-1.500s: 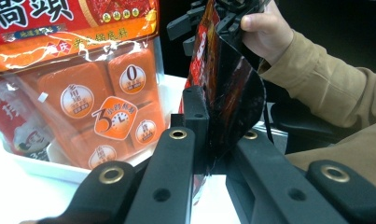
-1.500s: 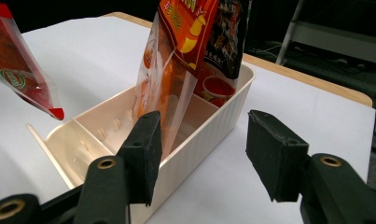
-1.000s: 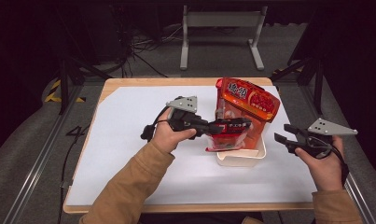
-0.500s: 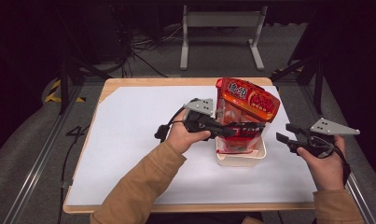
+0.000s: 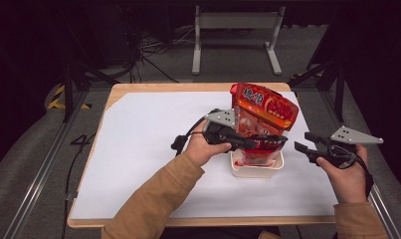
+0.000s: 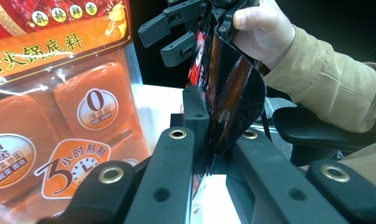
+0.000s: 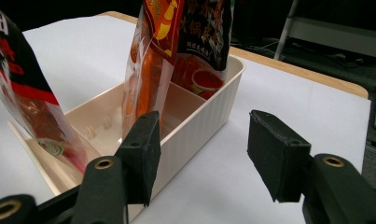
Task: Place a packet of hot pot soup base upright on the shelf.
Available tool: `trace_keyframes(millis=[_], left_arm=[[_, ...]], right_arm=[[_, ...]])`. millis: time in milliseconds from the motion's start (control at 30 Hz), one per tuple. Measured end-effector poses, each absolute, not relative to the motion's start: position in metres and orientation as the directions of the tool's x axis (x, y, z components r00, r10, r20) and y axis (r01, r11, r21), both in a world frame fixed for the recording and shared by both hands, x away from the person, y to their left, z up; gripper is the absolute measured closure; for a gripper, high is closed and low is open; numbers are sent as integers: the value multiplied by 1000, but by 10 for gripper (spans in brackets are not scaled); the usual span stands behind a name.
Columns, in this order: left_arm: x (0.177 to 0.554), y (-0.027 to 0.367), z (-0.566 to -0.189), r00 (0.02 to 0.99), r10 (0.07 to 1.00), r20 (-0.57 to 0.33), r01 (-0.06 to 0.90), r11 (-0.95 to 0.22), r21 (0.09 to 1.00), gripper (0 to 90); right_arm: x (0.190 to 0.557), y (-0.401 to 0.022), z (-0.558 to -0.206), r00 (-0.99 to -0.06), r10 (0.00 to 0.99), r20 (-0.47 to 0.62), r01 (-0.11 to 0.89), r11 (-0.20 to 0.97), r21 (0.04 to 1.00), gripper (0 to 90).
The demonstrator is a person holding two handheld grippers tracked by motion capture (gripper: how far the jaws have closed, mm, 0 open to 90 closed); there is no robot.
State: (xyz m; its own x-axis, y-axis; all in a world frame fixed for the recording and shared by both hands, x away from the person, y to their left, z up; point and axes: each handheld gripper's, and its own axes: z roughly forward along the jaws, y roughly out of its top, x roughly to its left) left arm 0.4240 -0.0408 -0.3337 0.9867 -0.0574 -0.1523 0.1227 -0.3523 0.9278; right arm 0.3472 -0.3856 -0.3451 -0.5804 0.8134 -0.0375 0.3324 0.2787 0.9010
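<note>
High view: the cream ribbed plastic bin [image 5: 256,168] is the landmark. The left gripper [image 5: 275,143] reaches across above it, jaws clamped on a dark glossy sachet [image 5: 267,144] that hangs just over the bin's front half. Behind the sachet, standing in the bin's rear and leaning away, is the large red-orange crinkly foil packet [image 5: 263,109]. The right gripper [image 5: 303,143] waits to the right of the bin, apart from it, jaws parted and empty. My guess is that the tall packet is top-heavy; a nudge from the sachet could tip it, or the light bin could skid on the smooth white table sheet [image 5: 138,149].

Left gripper view: the sachet [image 6: 232,98] is pinched edge-on between the black matte pads, its stiff film bowed outward. Held by so thin a margin, slick film may slip free. The large packet [image 6: 59,116] stands close on the left, with clear windows over orange blocks.

Right gripper view: the bin [image 7: 195,121] has a ribbed outer wall, rounded corners and an inner divider. Two limp packets stand inside it: one could snag on the divider and fold.
</note>
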Motion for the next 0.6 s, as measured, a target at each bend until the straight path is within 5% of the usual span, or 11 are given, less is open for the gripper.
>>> trace_keyframes(millis=[600], left_arm=[[428,-47,-351,985,-54,-161,130,-368,921,890]], right_arm=[[348,-384,-347,-586,810,-30,337,278,900,443]])
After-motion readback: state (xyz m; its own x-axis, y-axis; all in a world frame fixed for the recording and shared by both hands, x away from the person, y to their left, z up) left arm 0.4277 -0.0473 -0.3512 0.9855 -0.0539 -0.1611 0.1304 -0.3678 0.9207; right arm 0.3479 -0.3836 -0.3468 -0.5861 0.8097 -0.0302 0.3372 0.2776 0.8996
